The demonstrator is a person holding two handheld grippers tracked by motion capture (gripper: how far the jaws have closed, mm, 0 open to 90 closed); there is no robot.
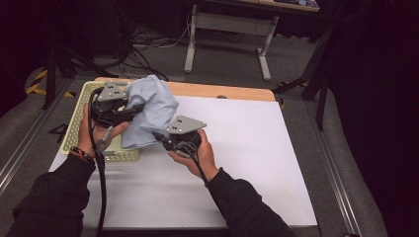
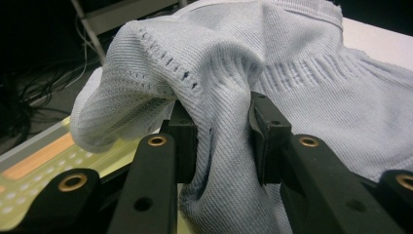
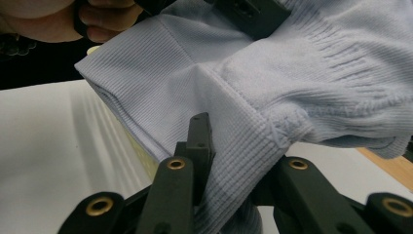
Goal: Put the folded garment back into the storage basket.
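Note:
A pale blue knitted sweater (image 1: 150,111) hangs bunched between both grippers, above the right end of a yellow-green basket (image 1: 79,121). My left gripper (image 1: 132,109) is shut on a thick fold of the sweater (image 2: 221,141), with knit squeezed between its black jaws. My right gripper (image 1: 159,136) is shut on the ribbed hem of the sweater (image 3: 234,146), low on the garment, over the white table (image 1: 237,148). In the right gripper view the other hand (image 3: 104,22) and its gripper sit at the top, above the cloth.
The perforated basket stands at the table's left, on a wooden edge (image 1: 222,91). Beyond the table are a white desk frame (image 1: 227,34) and loose cables (image 1: 143,47) on the floor. Dark curtains close off the right side.

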